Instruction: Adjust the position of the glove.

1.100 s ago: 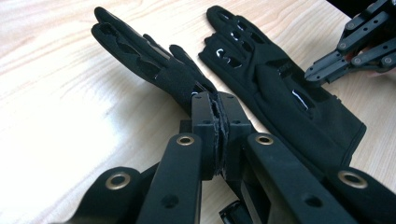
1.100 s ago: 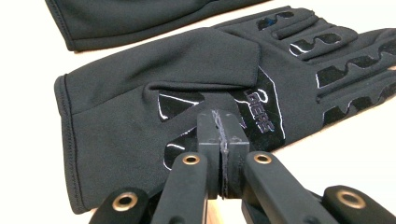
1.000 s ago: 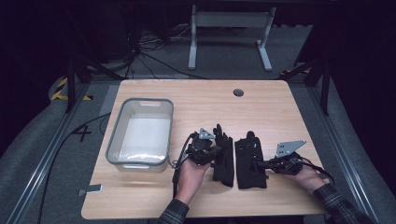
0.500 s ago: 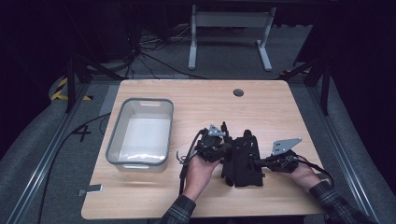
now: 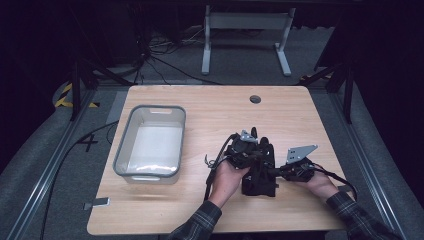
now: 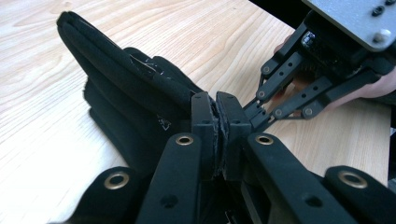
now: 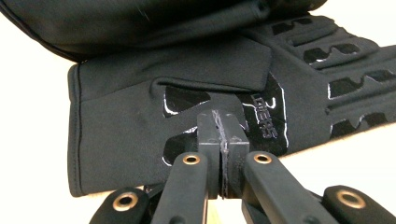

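Two black gloves lie stacked near the table's front right. The upper glove (image 5: 264,150) (image 6: 121,79) hangs raised on edge from my left gripper (image 5: 260,156) (image 6: 217,105), which is shut on its fabric. The lower glove (image 5: 257,185) (image 7: 140,121) lies flat, its glossy grip print facing up, with the upper glove (image 7: 140,23) folded over its far part. My right gripper (image 5: 274,172) (image 7: 222,123) is shut, its tips against the lower glove's palm. Whether it pinches fabric I cannot tell. Both grippers' tips nearly meet, and the right gripper (image 6: 289,88) comes in from the right in the left gripper view.
A clear plastic bin (image 5: 120,150) with a grey rim stands at the left of the wooden table (image 5: 210,110). A round cable hole (image 5: 255,99) sits near the far edge. A small tag (image 5: 97,203) lies at the front left corner.
My left gripper has carried its glove to the right, from beside the other glove to over it. The right gripper has stayed in place.
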Action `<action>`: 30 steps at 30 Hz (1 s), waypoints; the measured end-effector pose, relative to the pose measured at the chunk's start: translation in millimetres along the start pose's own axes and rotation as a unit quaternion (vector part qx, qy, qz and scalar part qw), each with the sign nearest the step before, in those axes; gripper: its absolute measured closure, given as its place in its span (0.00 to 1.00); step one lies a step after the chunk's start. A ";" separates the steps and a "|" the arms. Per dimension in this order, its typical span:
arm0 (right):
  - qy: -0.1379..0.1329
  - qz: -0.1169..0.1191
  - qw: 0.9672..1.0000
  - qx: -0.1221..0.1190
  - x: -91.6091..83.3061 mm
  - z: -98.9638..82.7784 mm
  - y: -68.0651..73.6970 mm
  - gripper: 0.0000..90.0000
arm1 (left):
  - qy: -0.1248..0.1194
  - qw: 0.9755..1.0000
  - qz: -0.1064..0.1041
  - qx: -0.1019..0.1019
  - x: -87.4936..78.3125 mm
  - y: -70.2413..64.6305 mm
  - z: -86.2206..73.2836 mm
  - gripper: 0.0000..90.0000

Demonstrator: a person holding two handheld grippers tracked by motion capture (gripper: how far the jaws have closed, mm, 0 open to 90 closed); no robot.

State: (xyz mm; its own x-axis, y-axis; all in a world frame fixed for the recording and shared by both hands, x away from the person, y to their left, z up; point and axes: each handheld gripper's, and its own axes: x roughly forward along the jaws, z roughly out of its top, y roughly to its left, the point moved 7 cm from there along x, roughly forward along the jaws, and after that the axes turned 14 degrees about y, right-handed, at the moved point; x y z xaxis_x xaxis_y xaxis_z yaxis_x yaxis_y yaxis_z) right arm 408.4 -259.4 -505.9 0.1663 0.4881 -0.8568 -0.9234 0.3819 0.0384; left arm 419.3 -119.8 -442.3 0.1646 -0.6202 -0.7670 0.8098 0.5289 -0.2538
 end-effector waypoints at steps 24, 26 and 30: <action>-0.029 -0.031 0.999 0.031 -31.0 -13.1 -18.1 1.00 | 0.007 1.000 -0.001 0.010 4.3 3.0 -4.1 1.00; -0.027 -0.029 0.999 0.030 -29.0 -12.8 -17.4 1.00 | 0.024 1.000 0.003 0.004 6.8 7.4 -15.8 1.00; -0.023 -0.029 0.999 0.023 -24.5 -10.2 -15.7 1.00 | 0.047 0.999 0.005 0.003 12.7 11.9 -33.4 1.00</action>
State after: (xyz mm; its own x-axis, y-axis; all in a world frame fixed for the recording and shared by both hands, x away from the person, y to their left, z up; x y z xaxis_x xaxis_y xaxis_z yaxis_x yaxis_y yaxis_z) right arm 415.2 -285.4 -490.8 0.2367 0.4992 -0.8335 -0.8948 0.4462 0.0131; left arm 412.2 -102.0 -474.8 0.1196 -0.5576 -0.8215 0.8120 0.5310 -0.2422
